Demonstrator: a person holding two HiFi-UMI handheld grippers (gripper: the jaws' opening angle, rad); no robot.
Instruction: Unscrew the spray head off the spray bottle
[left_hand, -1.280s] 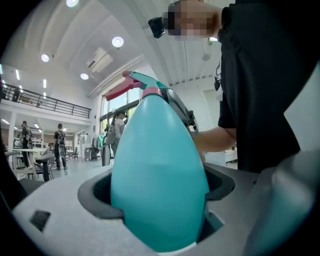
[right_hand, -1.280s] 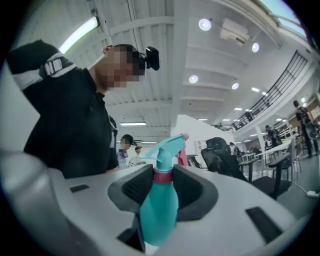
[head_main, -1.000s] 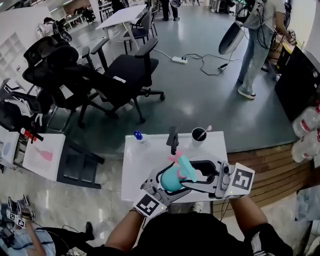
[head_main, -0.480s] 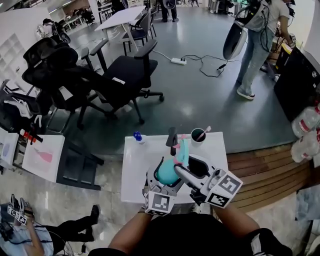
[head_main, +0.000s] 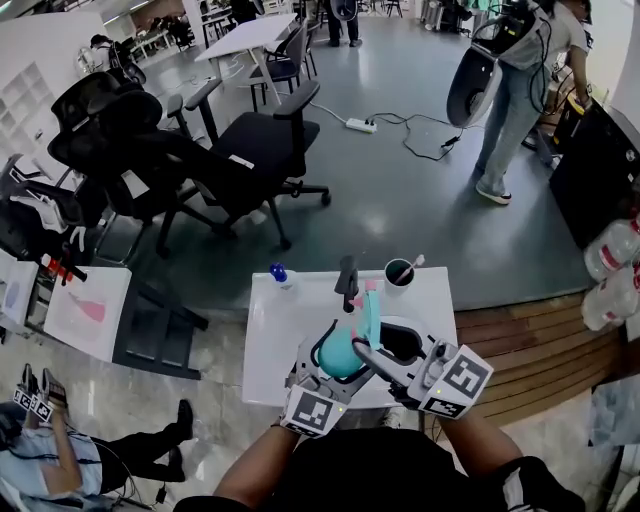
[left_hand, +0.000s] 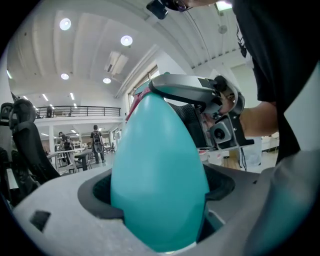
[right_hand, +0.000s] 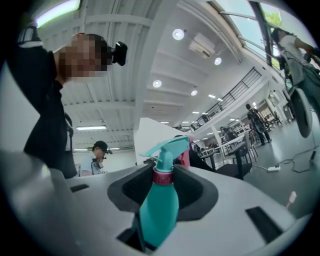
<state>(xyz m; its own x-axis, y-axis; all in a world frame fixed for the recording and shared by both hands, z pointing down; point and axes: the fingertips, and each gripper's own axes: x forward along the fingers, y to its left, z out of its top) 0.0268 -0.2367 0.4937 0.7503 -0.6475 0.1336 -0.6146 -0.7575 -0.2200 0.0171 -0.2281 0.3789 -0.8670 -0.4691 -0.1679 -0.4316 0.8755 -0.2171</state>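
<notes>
Two claws share the spray bottle (head_main: 338, 360) above the worktop (head_main: 275, 330), lower middle of the head view: left claw (head_main: 330, 352) clamps the body steady, while right claw (head_main: 368, 335), jaws just closing, pinches the spray head (right_hand: 167, 146) collar for twisting.

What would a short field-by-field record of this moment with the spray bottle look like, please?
held item: teal spray bottle, over the white table
left gripper: shut on the bottle's body
right gripper: jaws have just been closing; now pressing the pink collar below the spray head
spray head state: on the bottle, not yet removed
also on table: cup, small blue-capped bottle
</notes>
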